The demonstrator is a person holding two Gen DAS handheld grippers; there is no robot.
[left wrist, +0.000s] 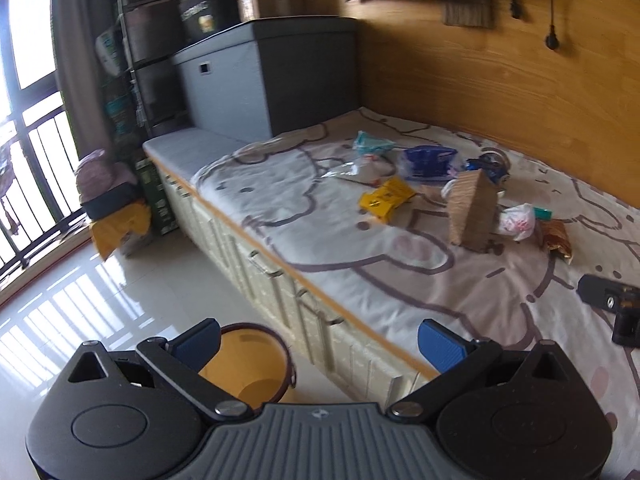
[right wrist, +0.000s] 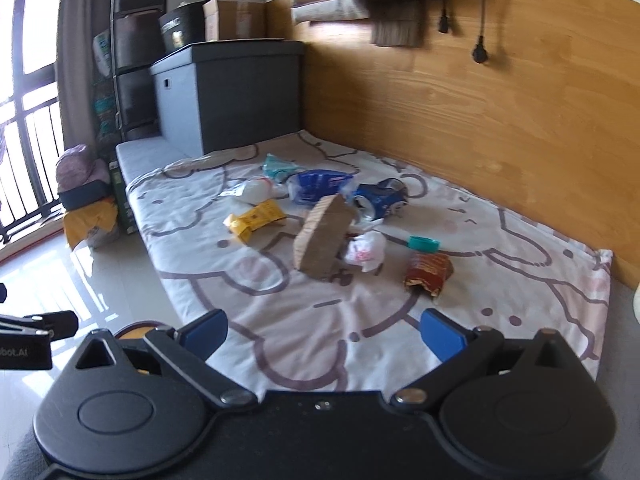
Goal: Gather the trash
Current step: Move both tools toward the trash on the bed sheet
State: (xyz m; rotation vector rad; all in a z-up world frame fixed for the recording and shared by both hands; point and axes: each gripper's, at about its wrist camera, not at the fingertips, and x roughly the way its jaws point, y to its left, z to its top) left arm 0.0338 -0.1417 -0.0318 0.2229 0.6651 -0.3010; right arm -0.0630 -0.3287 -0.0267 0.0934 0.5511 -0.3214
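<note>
Trash lies on the bed sheet (right wrist: pixel 280 320): a yellow wrapper (right wrist: pixel 256 220) (left wrist: pixel 386 198), a brown cardboard wedge (right wrist: pixel 322 236) (left wrist: pixel 472 212), a crumpled white bag (right wrist: pixel 366 254) (left wrist: pixel 518 220), a red-brown snack packet (right wrist: pixel 428 272) (left wrist: pixel 556 238), a blue packet (right wrist: pixel 318 184) (left wrist: pixel 428 162), a crushed blue can (right wrist: pixel 380 200), and a teal lid (right wrist: pixel 424 244). An orange bin (left wrist: pixel 248 364) stands on the floor by the bed, under my open, empty left gripper (left wrist: pixel 318 344). My right gripper (right wrist: pixel 324 334) is open and empty over the bed's near part; it also shows in the left wrist view (left wrist: pixel 612 304).
A grey storage box (left wrist: pixel 272 80) with cardboard boxes on top stands at the bed's far end. A wooden wall panel (right wrist: pixel 500 100) runs along the far side. Drawers (left wrist: pixel 280 280) line the bed front. Bags and a shelf (left wrist: pixel 132 60) stand by the window.
</note>
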